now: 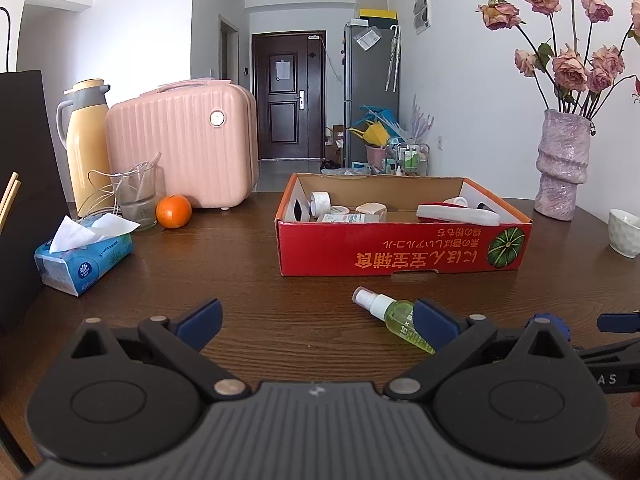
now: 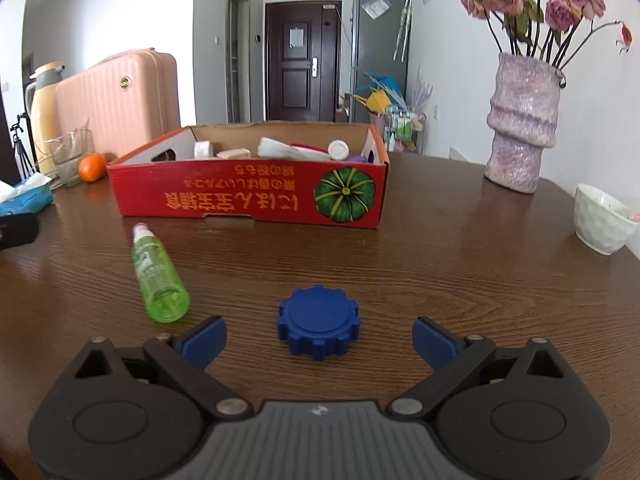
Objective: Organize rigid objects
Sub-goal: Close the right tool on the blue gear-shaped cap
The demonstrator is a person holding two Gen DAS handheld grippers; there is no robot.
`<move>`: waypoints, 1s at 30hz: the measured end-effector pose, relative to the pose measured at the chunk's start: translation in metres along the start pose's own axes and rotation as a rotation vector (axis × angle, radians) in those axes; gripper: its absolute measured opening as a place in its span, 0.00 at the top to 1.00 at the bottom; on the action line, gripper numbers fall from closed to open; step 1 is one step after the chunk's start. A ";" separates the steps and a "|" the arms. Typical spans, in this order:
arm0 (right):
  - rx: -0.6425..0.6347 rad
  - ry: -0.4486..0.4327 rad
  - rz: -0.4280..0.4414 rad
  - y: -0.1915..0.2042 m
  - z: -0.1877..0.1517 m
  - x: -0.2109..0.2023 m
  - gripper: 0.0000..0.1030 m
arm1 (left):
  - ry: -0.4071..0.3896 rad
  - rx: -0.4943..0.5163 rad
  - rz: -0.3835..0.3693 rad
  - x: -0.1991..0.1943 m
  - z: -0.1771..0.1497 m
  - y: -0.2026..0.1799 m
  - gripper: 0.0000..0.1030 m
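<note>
A red cardboard box [image 1: 400,248] [image 2: 248,196] stands on the brown table and holds several small items. A green spray bottle [image 1: 394,318] [image 2: 158,276] lies on its side in front of the box. A blue gear-shaped cap [image 2: 319,326] lies flat on the table. My left gripper [image 1: 318,326] is open and empty, with its right finger just in front of the bottle's base. My right gripper [image 2: 319,342] is open, low over the table, with the blue cap between and just ahead of its fingertips, not touching.
A tissue pack [image 1: 82,256], an orange [image 1: 173,211], a glass [image 1: 134,196], a yellow thermos [image 1: 82,140] and a pink case [image 1: 184,144] stand at the left. A vase of dried roses [image 2: 520,120] and a white cup [image 2: 604,218] stand at the right.
</note>
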State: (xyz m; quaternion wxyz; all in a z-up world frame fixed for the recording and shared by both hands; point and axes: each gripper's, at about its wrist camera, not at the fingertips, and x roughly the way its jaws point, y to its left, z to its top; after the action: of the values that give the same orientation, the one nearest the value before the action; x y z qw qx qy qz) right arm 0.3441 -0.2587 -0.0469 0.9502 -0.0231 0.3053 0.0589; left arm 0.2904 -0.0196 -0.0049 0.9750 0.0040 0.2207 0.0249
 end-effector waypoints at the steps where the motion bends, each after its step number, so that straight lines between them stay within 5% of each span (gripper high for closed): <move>1: 0.003 0.007 0.000 -0.001 0.001 0.003 0.08 | 0.002 -0.001 -0.001 0.000 0.000 0.000 0.00; 14: -0.003 0.059 0.004 0.002 0.007 0.029 0.26 | 0.018 -0.001 0.002 0.002 -0.003 0.000 0.00; 17: 0.006 0.047 0.010 0.001 0.008 0.027 0.50 | 0.015 -0.002 -0.001 0.001 -0.003 0.000 0.00; 30: 0.051 -0.047 -0.041 -0.006 0.011 0.012 0.50 | 0.023 0.014 -0.006 0.002 -0.005 -0.004 0.00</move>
State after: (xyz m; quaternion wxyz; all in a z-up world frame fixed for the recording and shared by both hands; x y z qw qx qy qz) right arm 0.3609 -0.2628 -0.0443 0.9583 -0.0038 0.2840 0.0320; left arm 0.2901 -0.0238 -0.0100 0.9724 0.0099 0.2322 0.0205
